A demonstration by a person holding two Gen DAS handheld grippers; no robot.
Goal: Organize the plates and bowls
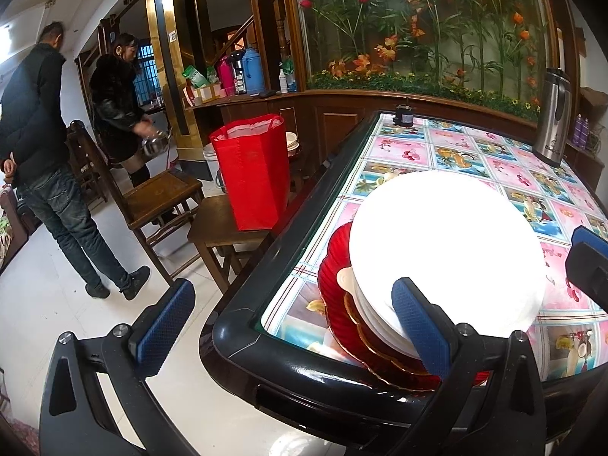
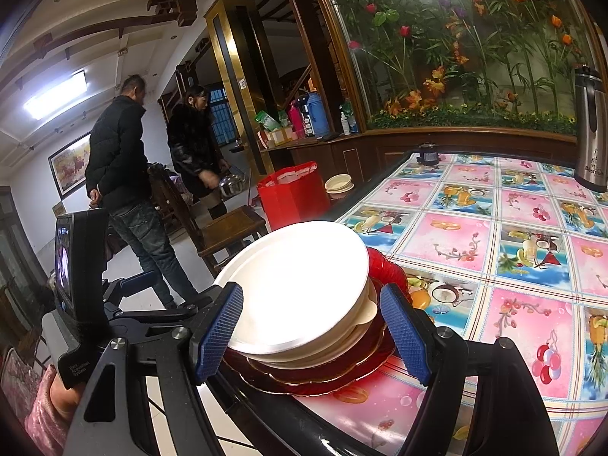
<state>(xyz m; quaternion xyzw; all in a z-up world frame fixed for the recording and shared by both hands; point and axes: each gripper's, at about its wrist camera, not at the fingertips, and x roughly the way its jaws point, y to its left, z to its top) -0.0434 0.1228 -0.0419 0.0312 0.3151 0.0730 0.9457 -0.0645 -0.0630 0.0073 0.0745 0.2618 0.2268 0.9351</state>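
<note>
A stack of dishes stands at the near left corner of the table: a wide white plate (image 1: 448, 243) (image 2: 300, 281) on top, smaller white bowls under it, amber-rimmed red plates (image 2: 323, 372) and a large ribbed red plate (image 1: 334, 292) at the bottom. My left gripper (image 1: 292, 326) is open; its right finger lies against the stack's near side and its left finger hangs off the table over the floor. My right gripper (image 2: 311, 334) is open, with one finger on each side of the white plates.
The table (image 2: 494, 235) has a fruit-print cloth and a black rim. A steel thermos (image 2: 591, 129) stands at the far right. A red bag (image 1: 250, 171) sits on a wooden stool, with white bowls (image 2: 338, 182) behind it. Two people stand at the left.
</note>
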